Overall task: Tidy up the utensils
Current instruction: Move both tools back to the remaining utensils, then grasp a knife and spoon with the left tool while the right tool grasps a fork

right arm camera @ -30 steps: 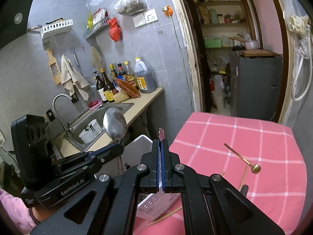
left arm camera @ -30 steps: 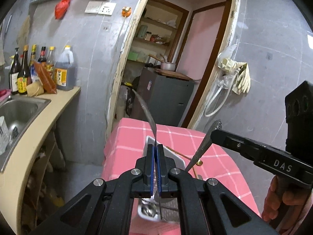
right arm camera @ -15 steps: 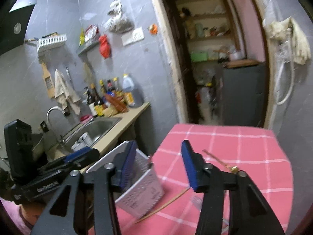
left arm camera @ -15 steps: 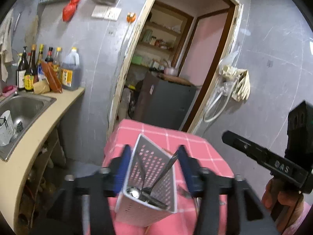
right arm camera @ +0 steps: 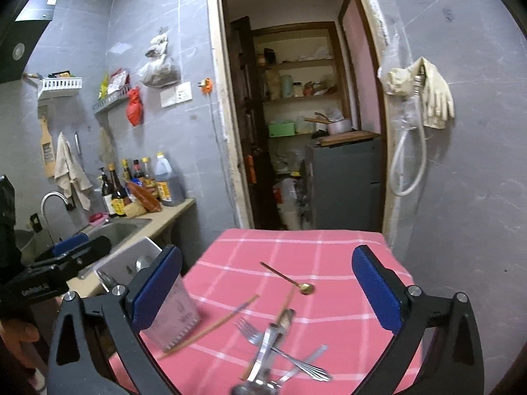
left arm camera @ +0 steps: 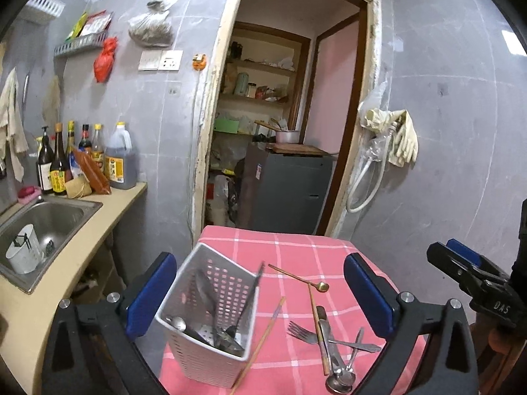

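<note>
Left of the doorway (left arm camera: 296, 115), bottles (left arm camera: 85, 161) crowd the back of the surface (left arm camera: 98, 220) by a steel sink (left arm camera: 39, 227) holding a white cup (left arm camera: 23, 250). A red bag (left arm camera: 104, 60) and a grey sack (left arm camera: 152, 28) hang on the tiled wall. Through the door, a pot (left arm camera: 287, 136) sits on a grey cabinet (left arm camera: 286, 191). Pale gloves (left arm camera: 400, 136) droop above a looped hose (left arm camera: 365, 184).

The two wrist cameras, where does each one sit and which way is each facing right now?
Left wrist view: on the left gripper, looking forward and slightly down over the white perforated plastic utensil basket; its blue-padded fingers stand open, with the right gripper at right.
Right wrist view: on the right gripper, facing the loose steel cutlery; the left gripper shows at left.
Both share the pink checked tablecloth, the thin gold spoon and the doorway.
</note>
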Demonstrator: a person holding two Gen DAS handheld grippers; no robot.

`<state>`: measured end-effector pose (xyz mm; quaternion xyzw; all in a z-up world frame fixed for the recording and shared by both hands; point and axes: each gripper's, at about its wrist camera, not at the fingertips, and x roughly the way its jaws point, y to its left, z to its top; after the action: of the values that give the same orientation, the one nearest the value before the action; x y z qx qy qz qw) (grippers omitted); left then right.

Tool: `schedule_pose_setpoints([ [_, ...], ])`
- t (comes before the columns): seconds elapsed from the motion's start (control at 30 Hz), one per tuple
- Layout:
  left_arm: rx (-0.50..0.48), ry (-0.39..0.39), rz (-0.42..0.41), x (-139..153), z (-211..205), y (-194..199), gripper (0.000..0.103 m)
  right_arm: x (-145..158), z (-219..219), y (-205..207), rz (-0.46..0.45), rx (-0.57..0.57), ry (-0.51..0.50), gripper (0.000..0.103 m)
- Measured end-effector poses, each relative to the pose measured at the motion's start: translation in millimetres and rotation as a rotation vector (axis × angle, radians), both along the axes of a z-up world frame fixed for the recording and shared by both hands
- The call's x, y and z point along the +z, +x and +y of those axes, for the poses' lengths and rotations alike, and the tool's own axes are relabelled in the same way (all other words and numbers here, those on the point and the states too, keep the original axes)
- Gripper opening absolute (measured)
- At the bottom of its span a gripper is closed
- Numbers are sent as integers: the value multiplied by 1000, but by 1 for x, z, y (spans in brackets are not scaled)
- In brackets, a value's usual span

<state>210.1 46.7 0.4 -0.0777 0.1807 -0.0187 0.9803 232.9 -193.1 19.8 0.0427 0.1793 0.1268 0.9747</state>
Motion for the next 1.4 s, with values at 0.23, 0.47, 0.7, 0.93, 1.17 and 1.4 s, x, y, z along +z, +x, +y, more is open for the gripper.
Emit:
schedule_pose_setpoints([
  [0.23, -4, 40, 2, -12, -33, -4, 102, -19, -30, 1, 18, -19, -14, 101],
  [0.47, -4, 60, 49, -32, -64, 5, 102, -44, -56, 13, 64, -6, -17, 101],
  [0.7, -37, 63, 134, -61, -93, 23, 102, -87, -83, 33, 172, 10, -15, 101],
  [0.93, -73, 4, 229, -96, -108, 50, 102, -142, -94, 40, 318, 45, 12, 101],
  [1.17, -136, -56, 320, -131, -113, 80, 92, -189, -81, 48, 456, 105, 47, 80],
  [1.4, -173, -93, 408, -158, -117, 106, 66, -206, -60, 56, 509, 145, -1, 48],
])
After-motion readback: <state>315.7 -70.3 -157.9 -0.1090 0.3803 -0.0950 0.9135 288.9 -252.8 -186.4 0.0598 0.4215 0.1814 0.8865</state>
